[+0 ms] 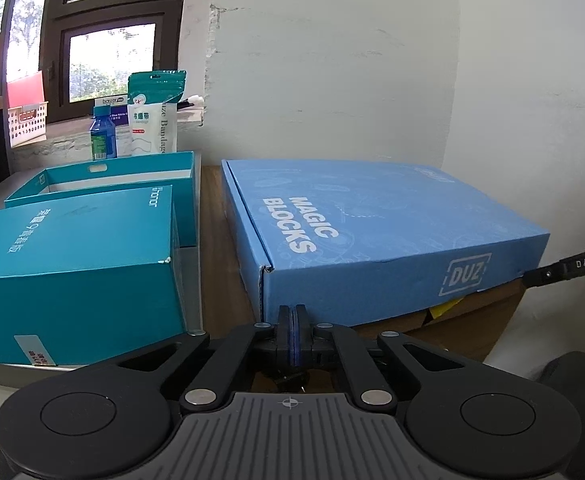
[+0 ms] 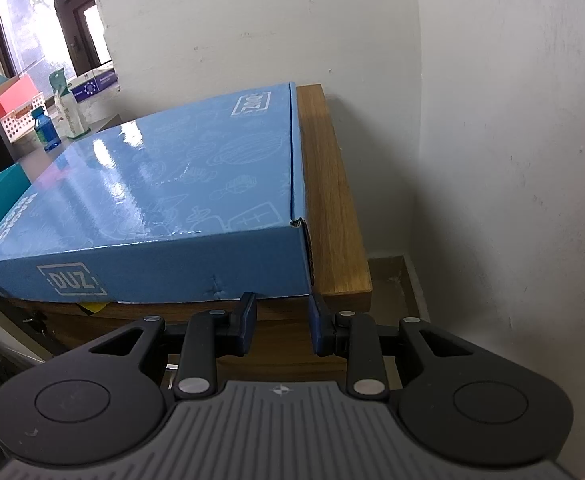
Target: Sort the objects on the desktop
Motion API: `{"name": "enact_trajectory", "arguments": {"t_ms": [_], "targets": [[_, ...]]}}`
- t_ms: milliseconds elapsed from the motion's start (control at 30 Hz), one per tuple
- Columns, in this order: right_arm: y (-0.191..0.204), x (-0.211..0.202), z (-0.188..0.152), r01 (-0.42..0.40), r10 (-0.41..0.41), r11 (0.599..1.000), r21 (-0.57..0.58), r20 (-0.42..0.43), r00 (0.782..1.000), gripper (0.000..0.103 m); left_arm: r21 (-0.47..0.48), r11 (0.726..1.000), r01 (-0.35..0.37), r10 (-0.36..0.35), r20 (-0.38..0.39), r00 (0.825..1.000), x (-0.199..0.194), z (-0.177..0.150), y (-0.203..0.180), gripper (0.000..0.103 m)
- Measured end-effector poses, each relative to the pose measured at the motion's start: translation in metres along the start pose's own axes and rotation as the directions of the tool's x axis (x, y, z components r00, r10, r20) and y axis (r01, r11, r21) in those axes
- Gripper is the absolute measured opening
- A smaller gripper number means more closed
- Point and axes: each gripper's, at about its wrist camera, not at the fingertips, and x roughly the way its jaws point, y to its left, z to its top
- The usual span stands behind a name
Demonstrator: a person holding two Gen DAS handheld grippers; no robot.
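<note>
While the flat blue cardboard box [image 2: 164,184] lies on the wooden desk [image 2: 324,184], the released right tool [image 2: 282,322] sits nearest its front-right corner; the left tool [image 1: 292,328] is clenched, empty.

We find the left gripper [image 1: 292,312] low in the frame with its fingers pressed together, nothing between them, just short of the blue Magic Blocks box [image 1: 372,232]. That box lies closed and flat on the wooden desk [image 1: 222,276]. To its left sits a teal box [image 1: 72,264], with an open teal tray [image 1: 120,178] behind it. Farther back, by the window [image 1: 108,60], stand a small blue bottle [image 1: 103,138] and a bandage packet [image 1: 154,116].
</note>
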Motion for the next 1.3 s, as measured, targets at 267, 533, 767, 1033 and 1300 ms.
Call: {"name": "enact_trajectory", "arguments": {"t_ms": [267,533,767,1033,1300], "targets": [[0.004,0.003,0.000,0.007,-0.007,1.000,0.004,-0.009,1.000,0.032,0.005,1.000,-0.012,0.012,0.008,1.000,0.002,-0.001,-0.001,0.005],[0.007,0.001,-0.001,0.016,-0.016,1.000,-0.002,-0.006,1.000,0.032,-0.002,1.000,-0.009,0.009,0.011,1.000,0.001,-0.002,0.000,0.005],[0.007,-0.007,-0.004,0.004,-0.004,1.000,0.019,0.003,1.000,0.032,-0.001,1.000,-0.003,0.003,0.011,1.000,-0.004,-0.002,-0.003,0.008],[0.011,-0.022,-0.013,-0.005,0.004,1.000,0.013,0.022,1.000,0.032,0.001,1.000,-0.006,0.006,0.022,1.000,-0.013,0.000,-0.006,0.017],[0.012,-0.038,-0.021,-0.013,0.012,1.000,0.020,0.044,0.999,0.032,-0.001,1.000,-0.018,0.018,0.022,1.000,-0.021,0.001,-0.009,0.018]]}}
